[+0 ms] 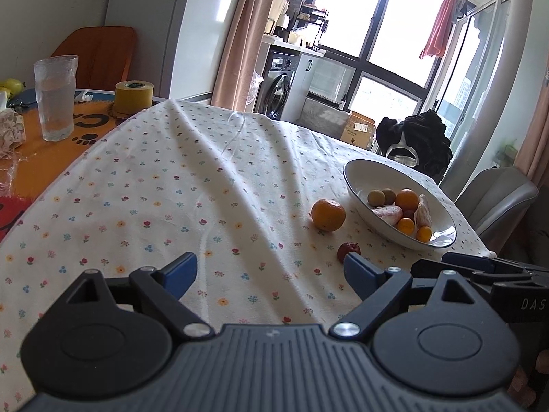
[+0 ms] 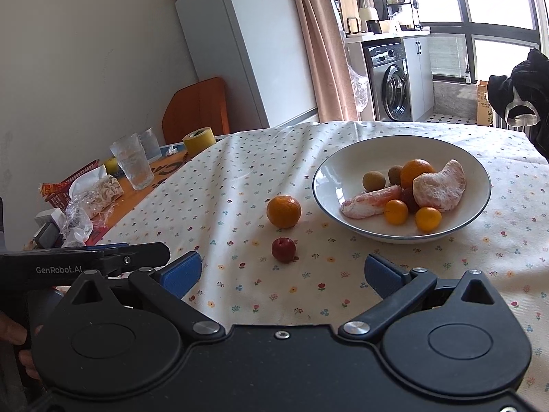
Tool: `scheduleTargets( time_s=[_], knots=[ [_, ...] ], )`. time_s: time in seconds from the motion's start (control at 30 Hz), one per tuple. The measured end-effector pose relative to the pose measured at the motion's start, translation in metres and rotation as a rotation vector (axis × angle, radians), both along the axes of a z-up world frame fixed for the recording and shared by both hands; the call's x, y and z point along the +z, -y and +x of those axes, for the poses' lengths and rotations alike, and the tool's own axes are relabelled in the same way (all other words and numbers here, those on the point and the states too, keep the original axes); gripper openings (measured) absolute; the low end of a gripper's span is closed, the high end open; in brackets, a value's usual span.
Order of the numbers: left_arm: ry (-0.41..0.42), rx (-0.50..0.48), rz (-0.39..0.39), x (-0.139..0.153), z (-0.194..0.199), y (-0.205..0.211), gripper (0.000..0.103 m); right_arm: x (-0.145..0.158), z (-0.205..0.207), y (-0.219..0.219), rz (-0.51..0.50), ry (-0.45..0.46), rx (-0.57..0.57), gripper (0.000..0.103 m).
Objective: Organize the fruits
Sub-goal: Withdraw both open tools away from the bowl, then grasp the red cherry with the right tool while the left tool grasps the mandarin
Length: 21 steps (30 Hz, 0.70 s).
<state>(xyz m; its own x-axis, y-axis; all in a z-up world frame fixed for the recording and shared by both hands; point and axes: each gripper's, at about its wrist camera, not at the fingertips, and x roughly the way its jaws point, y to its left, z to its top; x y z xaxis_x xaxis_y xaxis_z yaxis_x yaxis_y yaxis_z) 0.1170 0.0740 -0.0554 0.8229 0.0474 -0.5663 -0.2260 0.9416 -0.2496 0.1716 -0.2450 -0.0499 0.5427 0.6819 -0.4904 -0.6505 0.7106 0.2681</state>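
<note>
Floral cloth covers the bench [image 2: 240, 178]; bowl [image 2: 480, 202] w/ fruit sits far right. Your right gripper [image 2: 283, 274] is spread wide, empty, w/ the small red fruit [image 2: 283, 249] just ahead, near centre, mandarin [image 2: 284, 211] beyond it. Left gripper [image 1: 271, 269] also wide, empty, fruit off to its right. Right's nearer imo.

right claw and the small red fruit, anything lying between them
Nothing but bare floral tablecloth lies between the open right claw and the red fruit; the right wrist view shows it.
</note>
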Motion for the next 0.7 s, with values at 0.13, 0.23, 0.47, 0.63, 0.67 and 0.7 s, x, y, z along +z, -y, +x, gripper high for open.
scheduleTargets(
  time_s=[0.13,0.23,0.47,0.63,0.67,0.7],
  knots=[
    [-0.018,0.02,-0.006,-0.006,0.008,-0.005,0.091,-0.002,0.007,-0.008,-0.004,-0.008,0.025,0.1],
    [-0.025,0.026,-0.009,-0.009,0.013,-0.007,0.095,-0.005,0.013,-0.014,-0.007,-0.015,0.038,0.1],
    [-0.036,0.028,-0.019,-0.012,0.023,-0.017,0.101,-0.015,0.03,-0.028,-0.026,-0.047,0.05,0.102],
    [-0.049,0.028,-0.028,-0.016,0.029,-0.023,0.102,-0.02,0.038,-0.037,-0.032,-0.061,0.061,0.102],
    [-0.049,0.027,-0.03,-0.016,0.03,-0.024,0.102,-0.02,0.039,-0.039,-0.034,-0.064,0.063,0.102],
    [-0.05,0.027,-0.031,-0.016,0.031,-0.025,0.102,-0.021,0.041,-0.041,-0.036,-0.066,0.066,0.102]
  ],
)
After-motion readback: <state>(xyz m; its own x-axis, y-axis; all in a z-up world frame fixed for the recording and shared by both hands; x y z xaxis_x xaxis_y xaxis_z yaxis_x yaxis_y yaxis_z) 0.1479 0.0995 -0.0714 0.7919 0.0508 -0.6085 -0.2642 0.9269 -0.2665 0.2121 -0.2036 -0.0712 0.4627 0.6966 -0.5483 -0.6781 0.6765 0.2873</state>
